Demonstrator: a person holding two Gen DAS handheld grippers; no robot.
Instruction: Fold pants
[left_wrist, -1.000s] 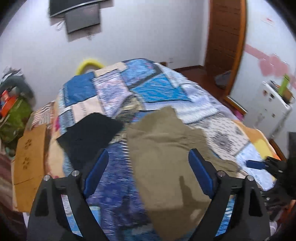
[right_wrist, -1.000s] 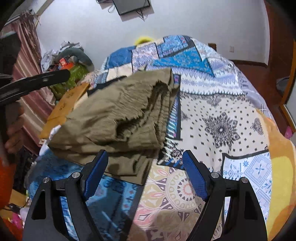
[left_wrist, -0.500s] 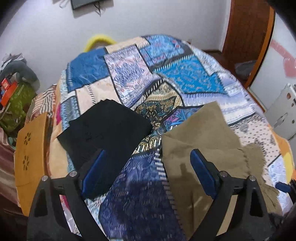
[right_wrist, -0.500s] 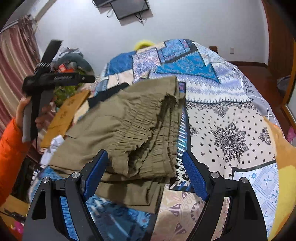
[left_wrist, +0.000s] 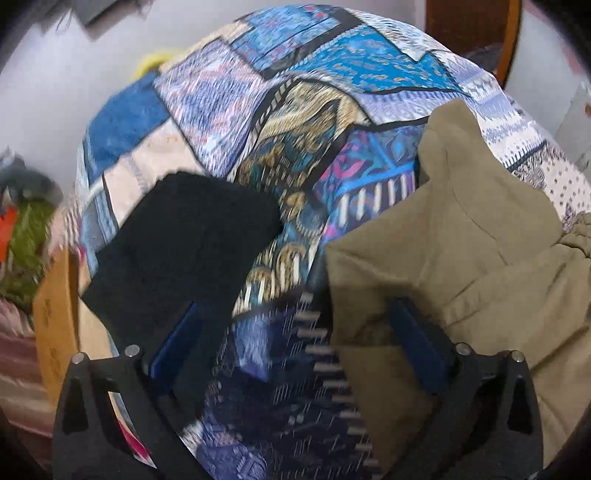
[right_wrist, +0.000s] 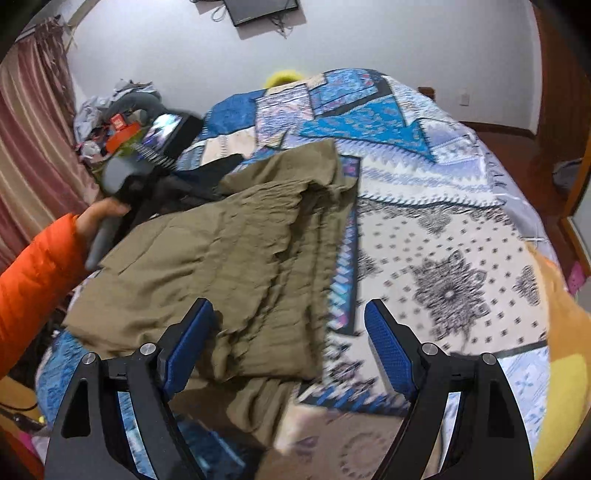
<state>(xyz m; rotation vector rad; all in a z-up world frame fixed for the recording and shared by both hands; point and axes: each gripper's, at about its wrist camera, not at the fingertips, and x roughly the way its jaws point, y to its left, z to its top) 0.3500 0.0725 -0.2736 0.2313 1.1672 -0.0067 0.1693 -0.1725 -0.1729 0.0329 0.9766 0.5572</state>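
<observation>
- The left gripper (left_wrist: 295, 339) has its two blue-padded fingers (left_wrist: 417, 339) spread wide, nothing between them; the right-hand pad lies over the edge of the olive pants (left_wrist: 461, 258), the other over a black garment (left_wrist: 177, 251), though I cannot tell whether either pad touches cloth.
- The right gripper (right_wrist: 284, 347) is likewise spread apart and holds nothing; its left pad (right_wrist: 188, 343) sits over the near edge of the pants (right_wrist: 221, 251), its right pad over bare bedspread.
- The pants lie on the patchwork bedspread (right_wrist: 443, 229) in a loosely folded, wrinkled heap, layers stacked with a gathered waistband showing at the right in the left wrist view.
- The black garment lies flat just beside the pants, a strip of quilt between them.
- From the right wrist view, the person's hand (right_wrist: 99, 214) in an orange sleeve (right_wrist: 33, 269) grips the handle of the other gripper at the far-left side of the pants.
- Beyond the bed: a cluttered pile (right_wrist: 118, 118) by a striped curtain (right_wrist: 29, 147), and a dark screen (right_wrist: 262, 9) on the white wall.
- The left wrist view is motion-blurred.
</observation>
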